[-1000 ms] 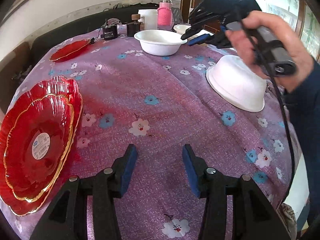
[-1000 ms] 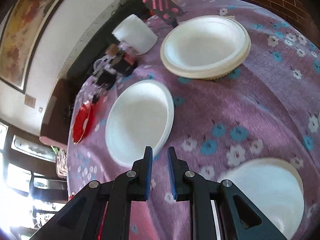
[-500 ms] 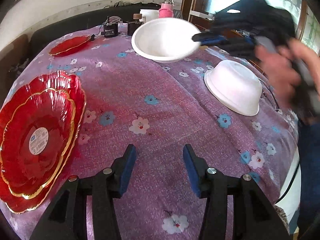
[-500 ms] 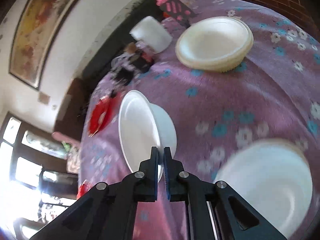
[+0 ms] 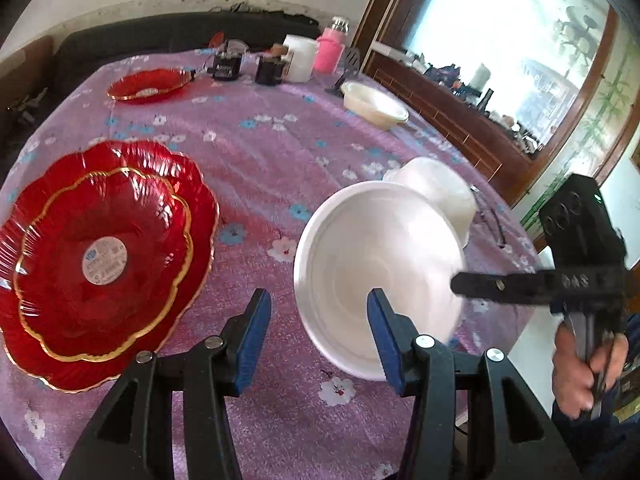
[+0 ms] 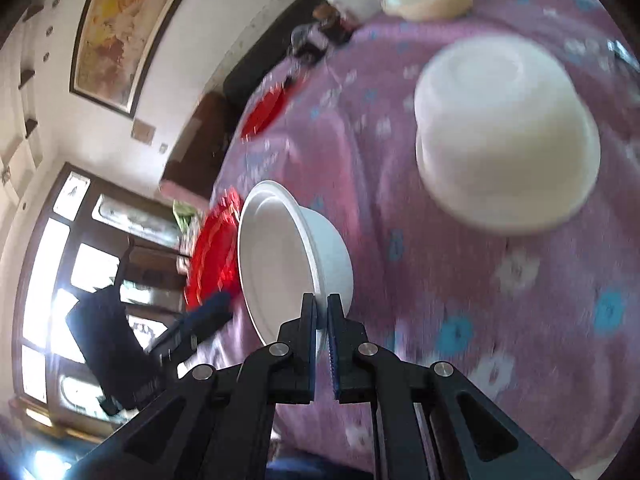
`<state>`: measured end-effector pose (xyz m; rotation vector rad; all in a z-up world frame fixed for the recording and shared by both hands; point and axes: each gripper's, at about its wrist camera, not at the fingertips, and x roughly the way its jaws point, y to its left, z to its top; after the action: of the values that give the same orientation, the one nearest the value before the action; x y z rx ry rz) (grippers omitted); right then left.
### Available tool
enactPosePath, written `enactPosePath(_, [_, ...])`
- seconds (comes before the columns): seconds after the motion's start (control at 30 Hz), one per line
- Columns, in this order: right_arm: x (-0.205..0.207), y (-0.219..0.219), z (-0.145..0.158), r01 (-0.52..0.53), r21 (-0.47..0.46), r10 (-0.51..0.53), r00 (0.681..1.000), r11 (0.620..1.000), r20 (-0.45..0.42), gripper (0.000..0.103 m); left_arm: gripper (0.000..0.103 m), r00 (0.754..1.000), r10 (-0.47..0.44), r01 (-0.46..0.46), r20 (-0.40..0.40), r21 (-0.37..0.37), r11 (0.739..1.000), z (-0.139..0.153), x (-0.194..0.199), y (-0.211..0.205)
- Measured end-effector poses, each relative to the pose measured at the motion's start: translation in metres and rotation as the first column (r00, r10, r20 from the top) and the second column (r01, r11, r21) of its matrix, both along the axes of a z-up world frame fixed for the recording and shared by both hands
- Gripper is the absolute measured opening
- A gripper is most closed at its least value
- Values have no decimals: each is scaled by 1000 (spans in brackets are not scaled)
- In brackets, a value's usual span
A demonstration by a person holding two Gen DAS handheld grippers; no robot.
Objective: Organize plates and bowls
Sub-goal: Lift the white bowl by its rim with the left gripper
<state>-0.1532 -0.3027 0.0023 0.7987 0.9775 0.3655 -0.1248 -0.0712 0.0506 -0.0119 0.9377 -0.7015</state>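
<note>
Above purple tablecloth (image 6: 500, 300), right hand-held gripper (image 6: 322, 312) pinches tilted white bowl (image 6: 288, 256).

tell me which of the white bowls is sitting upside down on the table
The white bowl near the table's right edge rests rim-down on the cloth. The bowl pinched by the right gripper is off the table, tilted on its side; the cream bowl at the back stands upright.

A white bowl (image 6: 288, 256) hangs tilted above the cloth, near an upside-down white bowl (image 6: 500, 136).

Bright daylight glares from the windows (image 5: 500, 40), fisheye edges curve darkly, and the right wrist view is motion-blurred.
</note>
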Motion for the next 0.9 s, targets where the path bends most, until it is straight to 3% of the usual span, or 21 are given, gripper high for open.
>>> enactPosePath(0.17, [2,-1,-4,10,-44,-10,1000,999,4,9,31,1000,-23,23,-11,45,999,-13,4,-23])
enactPosePath(0.27, [2,1,-3,40,-135,-39,999,990,14,10,18,1000,-13,12,3,82,997,-19,8,-32])
enactPosePath(0.37, [-2,2,2,88,-238,-79,996,967,47,30,16,1000,-16,15,9,90,996,-21,5,-38])
enactPosePath(0.53, [-12,2,13,141,-336,-112,988,931,105,40,17,1000,-11,8,28,101,995,-21,3,-39])
enactPosePath(0.73, [-14,10,11,126,-349,-93,990,929,108,40,17,999,4,-9,45,118,993,-24,2,-38])
enactPosePath(0.83, [-14,20,10,116,-339,-74,988,934,136,12,17,996,-9,-2,86,124,992,-20,-5,-40])
enactPosePath(0.9, [-16,26,15,139,-378,-82,983,915,164,11,17,989,-7,-17,149,157,987,-16,-12,-43])
